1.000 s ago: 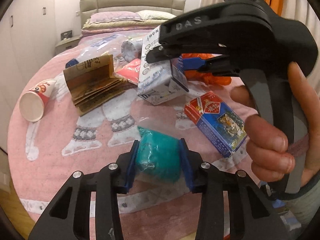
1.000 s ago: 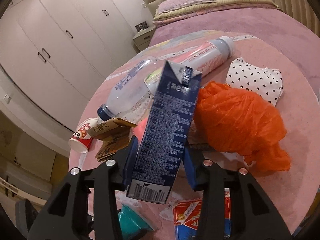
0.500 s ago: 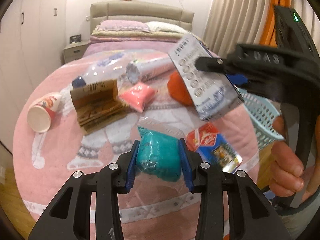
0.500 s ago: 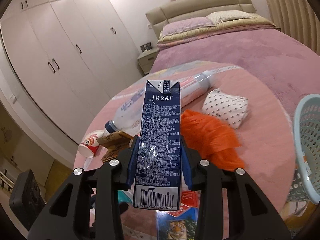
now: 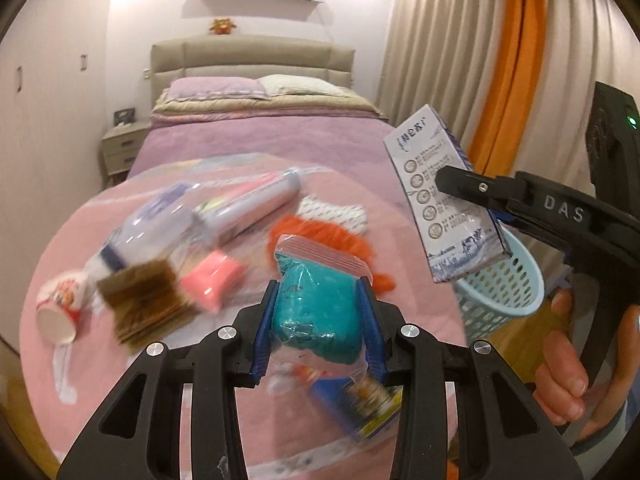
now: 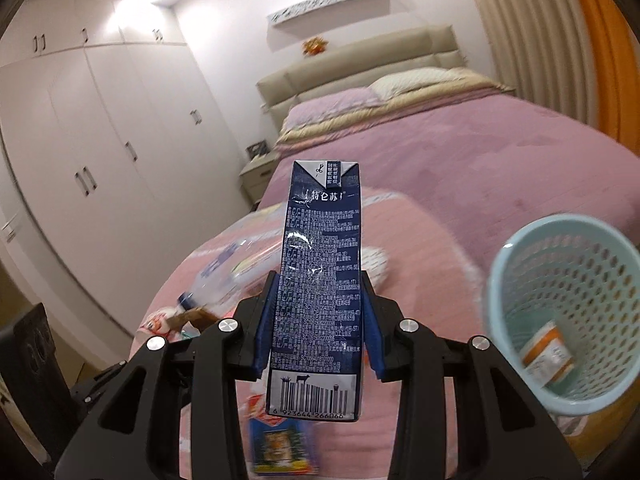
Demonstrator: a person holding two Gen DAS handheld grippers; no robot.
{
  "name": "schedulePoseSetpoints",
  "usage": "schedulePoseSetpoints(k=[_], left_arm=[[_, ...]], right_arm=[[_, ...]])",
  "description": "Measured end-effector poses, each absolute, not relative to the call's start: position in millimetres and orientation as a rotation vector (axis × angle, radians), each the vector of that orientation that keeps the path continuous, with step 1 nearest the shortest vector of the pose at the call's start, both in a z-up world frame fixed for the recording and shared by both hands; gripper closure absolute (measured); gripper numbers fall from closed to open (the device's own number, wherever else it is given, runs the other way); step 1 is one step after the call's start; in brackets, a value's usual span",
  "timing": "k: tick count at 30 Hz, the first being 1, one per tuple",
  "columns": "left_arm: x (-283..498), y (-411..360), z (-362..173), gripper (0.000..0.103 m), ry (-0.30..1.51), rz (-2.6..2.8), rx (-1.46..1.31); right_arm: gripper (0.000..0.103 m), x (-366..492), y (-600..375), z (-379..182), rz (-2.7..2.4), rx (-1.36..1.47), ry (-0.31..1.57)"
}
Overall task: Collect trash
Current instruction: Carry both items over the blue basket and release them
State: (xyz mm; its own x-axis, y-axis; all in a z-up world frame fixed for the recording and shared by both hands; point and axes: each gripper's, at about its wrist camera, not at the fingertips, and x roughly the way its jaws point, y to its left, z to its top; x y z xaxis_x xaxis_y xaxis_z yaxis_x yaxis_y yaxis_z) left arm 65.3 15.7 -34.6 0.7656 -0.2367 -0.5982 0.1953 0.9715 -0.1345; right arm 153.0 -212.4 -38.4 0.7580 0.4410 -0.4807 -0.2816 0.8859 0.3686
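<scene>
My left gripper is shut on a clear zip bag of teal stuff, held above the pink blanket. My right gripper is shut on a dark blue milk carton, held upright in the air. In the left wrist view that carton hangs at the right, over a light blue basket. The right wrist view shows the basket to the right, off the bed's edge, with a small orange-and-white pack in it.
On the blanket lie a paper cup, folded brown cardboard, a pink packet, a clear bottle, a long tube, an orange bag, a dotted cloth and a blue-red box. Wardrobes stand at the left.
Both grippers have risen off the blanket with their loads. The right gripper has swung the milk carton to the right, toward the blue basket, which has come into view.
</scene>
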Motion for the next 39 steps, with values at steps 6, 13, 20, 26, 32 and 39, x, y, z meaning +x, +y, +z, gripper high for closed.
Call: schedulePoseSetpoints(k=[6, 13, 20, 26, 32, 39], left_arm=[[94, -25, -21, 0.066, 0.644, -0.31, -0.037], [130, -76, -29, 0.066, 0.701, -0.41, -0.025], [161, -129, -42, 0.066, 0.78, -0.517, -0.009], [191, -168, -65, 0.066, 0.88, -0.585, -0.038], [204, -191, -80, 0.066, 0.9, -0.583, -0.005], [209, -198, -83, 0.042, 0.89, -0.568, 0.008]], right_arm=[[0.068, 151, -257, -38, 0.3, 0.322, 0.556], [0.068, 158, -313, -50, 0.18, 0.377, 0.548], [0.068, 169, -368, -72, 0.068, 0.443, 0.572], [0.068, 173, -402, -91, -0.032, 0.451, 0.603], [0.068, 184, -431, -114, -0.096, 0.485, 0.659], [0.045, 198, -440, -128, -0.106, 0.475, 0.724]])
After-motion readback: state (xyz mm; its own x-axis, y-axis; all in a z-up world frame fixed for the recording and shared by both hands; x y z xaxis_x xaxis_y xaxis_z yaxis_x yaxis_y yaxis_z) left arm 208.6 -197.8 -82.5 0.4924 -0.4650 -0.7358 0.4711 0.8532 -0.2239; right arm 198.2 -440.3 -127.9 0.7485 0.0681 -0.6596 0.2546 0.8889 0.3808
